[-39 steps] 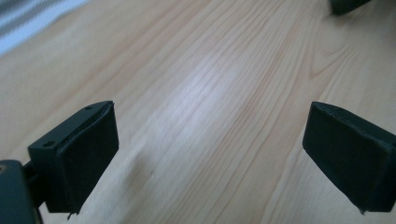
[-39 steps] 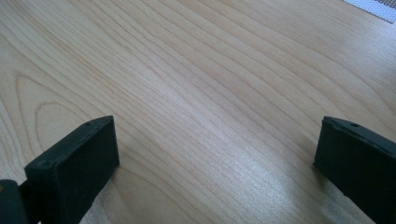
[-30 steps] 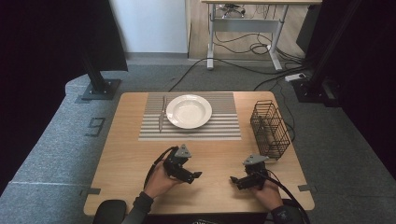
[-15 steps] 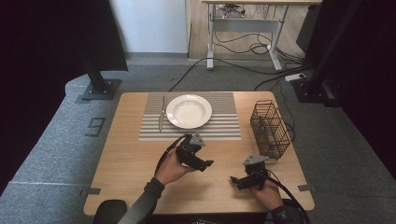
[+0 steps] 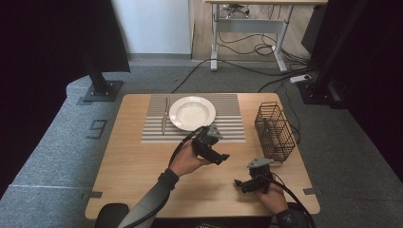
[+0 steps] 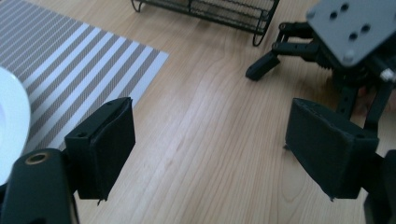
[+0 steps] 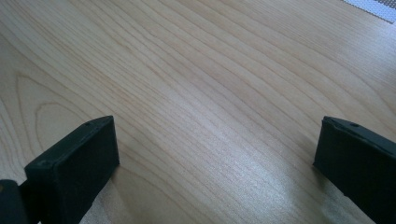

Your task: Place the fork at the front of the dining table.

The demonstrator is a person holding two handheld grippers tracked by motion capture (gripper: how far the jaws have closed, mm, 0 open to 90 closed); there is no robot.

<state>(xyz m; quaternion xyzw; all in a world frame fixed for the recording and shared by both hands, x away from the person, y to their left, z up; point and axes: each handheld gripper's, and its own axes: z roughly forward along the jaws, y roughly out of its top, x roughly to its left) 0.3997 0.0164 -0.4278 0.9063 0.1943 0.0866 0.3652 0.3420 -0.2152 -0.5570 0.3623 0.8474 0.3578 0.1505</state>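
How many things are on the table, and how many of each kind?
Plate: 1
Knife: 1
Striped mat: 1
Wire basket: 1
Grippers, left gripper and right gripper, both open with nothing in them: 2
Total: 6

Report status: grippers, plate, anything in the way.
Left gripper open, nothing between jaws, just been closing a little, near plate. Right gripper open over bare table. Plate untouched on striped mat; path clear.
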